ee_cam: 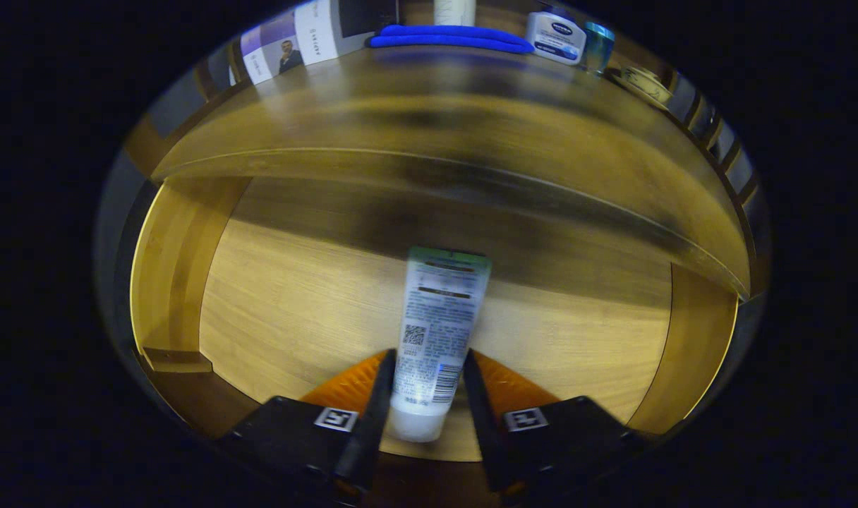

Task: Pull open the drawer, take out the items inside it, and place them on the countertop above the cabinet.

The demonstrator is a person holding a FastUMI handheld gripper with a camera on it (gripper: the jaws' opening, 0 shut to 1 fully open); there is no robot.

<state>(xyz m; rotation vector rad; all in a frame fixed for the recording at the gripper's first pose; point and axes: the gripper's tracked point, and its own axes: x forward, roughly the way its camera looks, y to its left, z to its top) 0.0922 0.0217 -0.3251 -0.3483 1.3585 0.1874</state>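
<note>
Already the drawer point(274, 317) stands pulled out below me, its pale wooden floor and side walls open to my camera, so I judge the first step done. My gripper point(429, 384) has its jaws closed in on the lower body of a tube point(439, 331), one finger on each side of it and both seemingly pressing, so I take it as gripped, though motion blur keeps me from being sure how firmly. The tube reaches forward from between the fingers over the drawer floor, its flat crimped end pointing away from me toward the cabinet front and its rounded white cap sitting back between the jaws. Whether it is lifted clear of the wood or resting on it, I cannot tell.

What is left, by my reckoning, is to carry this tube up onto the desk point(429, 113) above the cabinet. I see nothing else lying in the part of the drawer my camera covers. On the desk's far side sit a blue cloth point(450, 39), a small white bottle point(556, 35) and a teal container point(598, 42) just beside it.

The tube is white with a green band at its crimped end, dense printed text, a square code and a barcode down its back.
</note>
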